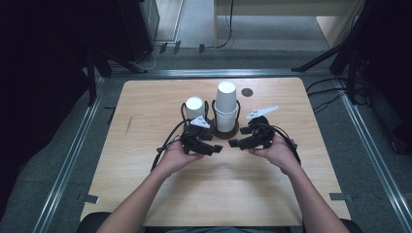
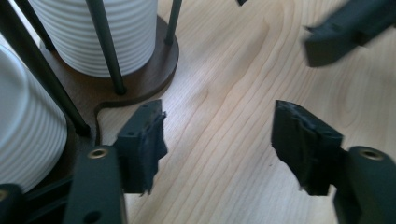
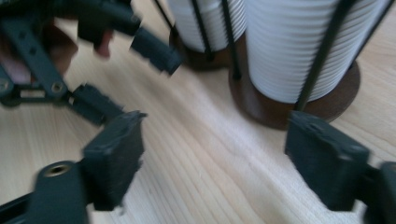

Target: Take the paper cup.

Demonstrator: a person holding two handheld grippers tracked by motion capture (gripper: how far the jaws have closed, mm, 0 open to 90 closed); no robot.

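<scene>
While both claws hover empty | left claw (image 1: 217,148) and right claw (image 1: 233,143) jaws apart, facing each other | cup stack (image 1: 226,108) in holder (image 1: 226,132) toward worktop (image 1: 145,104) far edge | I'd approach level, clearing the rods

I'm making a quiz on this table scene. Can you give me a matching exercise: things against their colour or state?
Things:
1. tall cup stack
2. holder base
3. left gripper
4. table

Descriptions:
a. light wood
b. white and ribbed
c. open, nothing between its jaws
d. dark brown, round

Pairs: 1-b, 2-d, 3-c, 4-a
</scene>
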